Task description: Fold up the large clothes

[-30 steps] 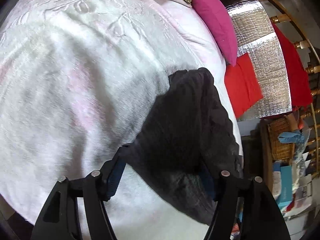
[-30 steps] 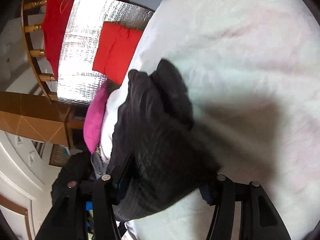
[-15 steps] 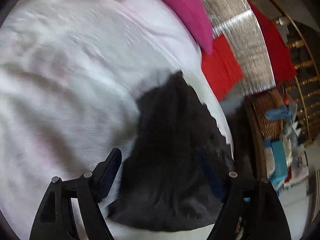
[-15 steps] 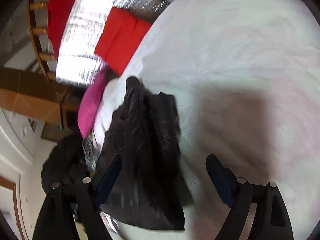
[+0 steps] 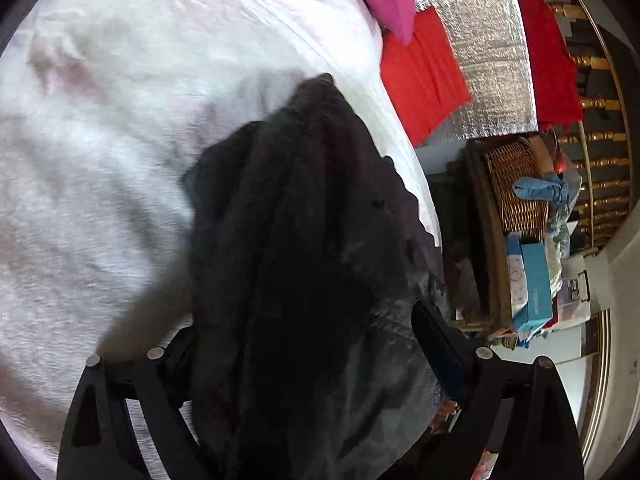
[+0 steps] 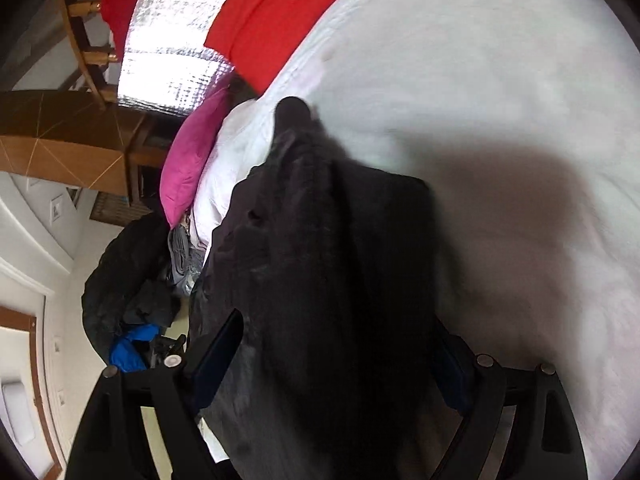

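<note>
Your left gripper (image 5: pixel 308 340) and right gripper (image 6: pixel 336 344) both sit with jaws spread wide around the dark garment (image 5: pixel 304 248), bunched at the white bed's (image 5: pixel 100 160) edge (actual grip: I cannot tell). Spread it flat before creasing.

My jaws: matt black plastic with bright metal screws. Dark garment (image 5: pixel 312 264): soft matt cloth, faintly fuzzy. Bed cover (image 5: pixel 100 152): napped white cloth. Wall panel (image 5: pixel 476 56): glossy crinkled foil. Basket (image 5: pixel 516 184): woven wicker.
</note>
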A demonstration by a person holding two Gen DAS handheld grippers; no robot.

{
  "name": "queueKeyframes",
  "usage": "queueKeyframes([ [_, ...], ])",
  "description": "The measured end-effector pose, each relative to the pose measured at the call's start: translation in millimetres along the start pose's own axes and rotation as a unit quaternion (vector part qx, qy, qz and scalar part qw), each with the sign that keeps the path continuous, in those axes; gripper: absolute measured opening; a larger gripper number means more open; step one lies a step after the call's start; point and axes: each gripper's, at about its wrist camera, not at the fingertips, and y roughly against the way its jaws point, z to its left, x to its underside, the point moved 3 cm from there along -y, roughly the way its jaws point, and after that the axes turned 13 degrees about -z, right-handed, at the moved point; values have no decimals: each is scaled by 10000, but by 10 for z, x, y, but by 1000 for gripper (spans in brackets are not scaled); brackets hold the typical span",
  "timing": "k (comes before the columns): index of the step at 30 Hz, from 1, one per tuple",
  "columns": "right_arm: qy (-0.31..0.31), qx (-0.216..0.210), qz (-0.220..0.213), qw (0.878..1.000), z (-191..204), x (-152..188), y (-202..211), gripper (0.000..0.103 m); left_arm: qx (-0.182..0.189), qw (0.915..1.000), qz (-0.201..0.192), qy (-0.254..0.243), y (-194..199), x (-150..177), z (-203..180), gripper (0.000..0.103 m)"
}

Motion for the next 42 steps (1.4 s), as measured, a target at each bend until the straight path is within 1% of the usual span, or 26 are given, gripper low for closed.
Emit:
queueKeyframes([
  [3,34,25,3,10000,106,16,-133,86,-143,9998,-76,-109,3,50,-24,92],
  [4,103,154,-37,9998,144,34,-161,79,-170,9997,-130,-145,7,57,-41,91],
  [5,216,296,-72,9993,180,45,-171,73,-210,9995,-181,-182,5,56,-58,84],
  [6,230,331,-77,9992,211,57,-188,57,-269,9991,-236,-207,4,53,-74,77],
  [7,204,326,-92,9992,224,66,-182,46,-343,9987,-293,-256,14,53,-84,60],
  [8,218,351,-144,9990,231,66,-157,43,-412,9981,-335,-326,25,54,-95,49],
  [10,353,413,-300,9981,293,70,-69,37,-360,9981,-385,-310,87,82,-85,44],
  [11,433,428,-366,9975,339,74,-26,36,-327,9981,-411,-318,157,132,-61,41],
  [13,547,448,-482,9963,414,74,46,33,-276,9977,-478,-403,243,191,-91,38],
  [16,672,528,-761,9934,476,35,233,32,-99,9982,-432,-407,211,289,-235,35],
  [19,523,473,-1058,9919,453,-48,459,29,32,9980,-320,-551,160,399,-409,35],
  [21,434,485,-1204,9906,412,-95,566,29,-27,9974,-262,-670,113,425,-458,35],
  [22,403,566,-1246,9898,364,-113,591,29,-185,9968,-267,-737,86,421,-444,35],
  [24,195,695,-1124,9910,209,-111,514,29,-523,9959,-229,-700,49,373,-333,36],
  [25,123,797,-1014,9916,135,-99,453,29,-577,9964,-198,-585,40,358,-267,39],
  [26,47,925,-878,9918,42,-82,374,30,-624,9966,-156,-505,29,349,-207,45],
  [27,-100,954,-795,9922,-36,-77,323,33,-706,9960,-125,-525,19,349,-180,49],
  [28,-221,909,-742,9928,-72,-82,312,36,-871,9945,-100,-576,15,347,-142,56],
  [30,-267,871,-717,9933,-60,-98,334,40,-902,9947,-99,-491,48,343,-115,58],
  [31,-235,984,-749,9920,-47,-107,367,52,-908,9946,-117,-485,67,338,-136,58],
  [33,-118,1197,-892,9887,-30,-105,456,70,-1024,9929,-183,-572,154,333,-163,59],
  [36,26,1303,-1069,9857,20,-88,657,70,-1084,9917,-341,-594,330,335,-200,60],
  [38,125,1459,-1445,9786,57,-81,887,70,-1093,9910,-507,-579,462,307,-226,61],
  [40,308,1489,-1782,9722,175,-55,1075,70,-1136,9866,-902,-752,668,307,-297,61],
  [41,512,1534,-2072,9648,267,-22,1199,70,-1146,9838,-1094,-835,764,314,-327,61],
  [42,698,1561,-2287,9584,357,9,1264,70,-1117,9785,-1425,-990,881,330,-407,61],
])
